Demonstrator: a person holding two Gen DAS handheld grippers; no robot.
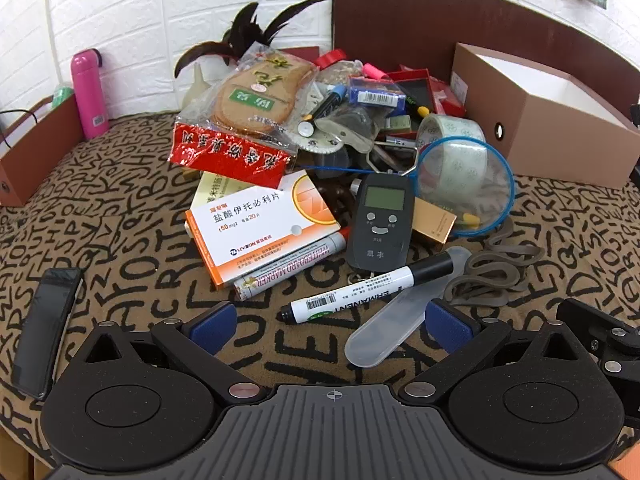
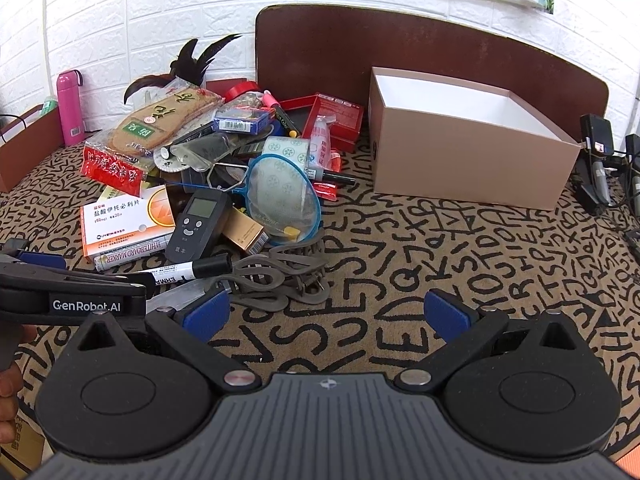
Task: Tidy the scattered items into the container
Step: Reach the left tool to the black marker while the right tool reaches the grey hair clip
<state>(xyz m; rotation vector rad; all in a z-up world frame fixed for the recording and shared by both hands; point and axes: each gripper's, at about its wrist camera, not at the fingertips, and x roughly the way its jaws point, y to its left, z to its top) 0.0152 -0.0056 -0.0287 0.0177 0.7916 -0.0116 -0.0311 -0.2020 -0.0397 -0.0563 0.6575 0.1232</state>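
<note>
**Both grippers spread wide, nothing held; pile sits left of the box**

Left gripper: jaws wide apart, nothing between them. Directly ahead on the letter-print cloth: black-capped white permanent marker, lying across a clear plastic oval case.

Right gripper: jaws also spread, only bare cloth between the blue pads. Grey rubber-band tangle lies just ahead of its left finger.

The pile holds an orange-white medicine carton, a dark grey handheld device with LCD screen, a blue-rimmed mesh strainer and a red foil packet.

Container: open tan cardboard box with white interior, standing right of the pile, against a brown board. Nothing visible inside it.
</note>
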